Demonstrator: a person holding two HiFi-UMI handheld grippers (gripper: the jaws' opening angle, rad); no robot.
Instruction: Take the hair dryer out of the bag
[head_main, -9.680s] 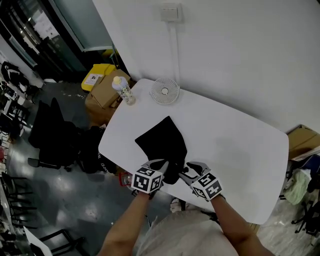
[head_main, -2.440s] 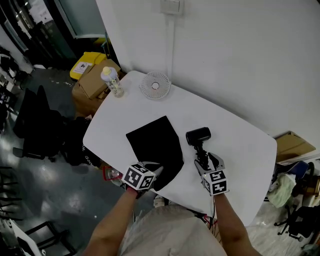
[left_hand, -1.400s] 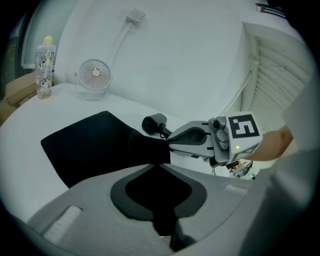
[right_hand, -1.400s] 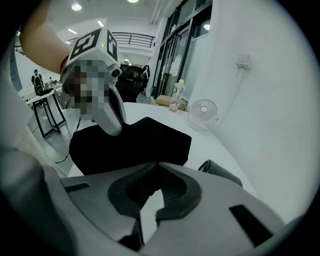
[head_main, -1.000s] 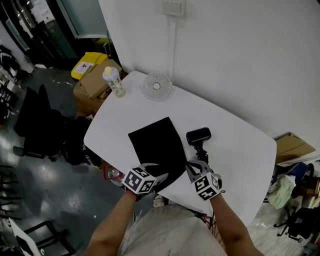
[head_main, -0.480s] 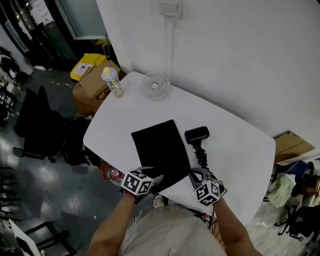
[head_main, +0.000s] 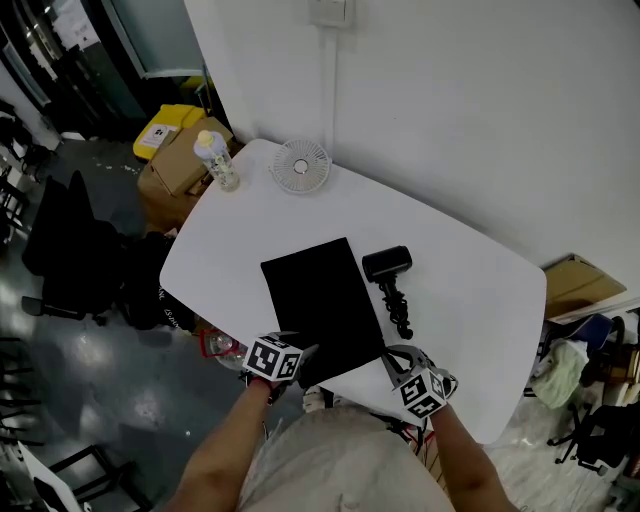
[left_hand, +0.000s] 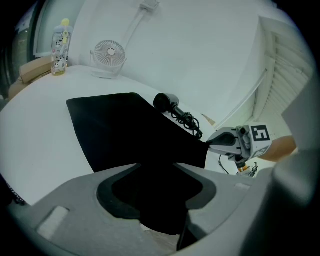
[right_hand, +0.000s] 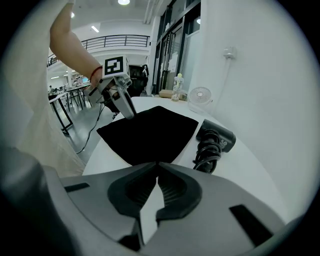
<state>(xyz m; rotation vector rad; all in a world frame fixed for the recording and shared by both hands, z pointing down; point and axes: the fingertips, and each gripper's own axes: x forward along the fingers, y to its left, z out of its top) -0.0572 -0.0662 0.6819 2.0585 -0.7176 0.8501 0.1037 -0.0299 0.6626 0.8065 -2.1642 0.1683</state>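
Hair dryer: the black hair dryer (head_main: 388, 264) with its coiled cord lies out on the white counter (head_main: 470, 300), just right of the flat black fabric bag (head_main: 318, 298), at frame centre.
Left gripper (head_main: 303, 355): lower centre of the head view; fingers spread wide, the bag's near edge between them.
Right gripper (head_main: 388, 354): lower right; fingers closed, tips at the bag's near right corner.

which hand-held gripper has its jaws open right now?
The left hand-held gripper: jaws wide apart over the black bag's near edge. The right hand-held gripper is pinched shut at the bag's corner.
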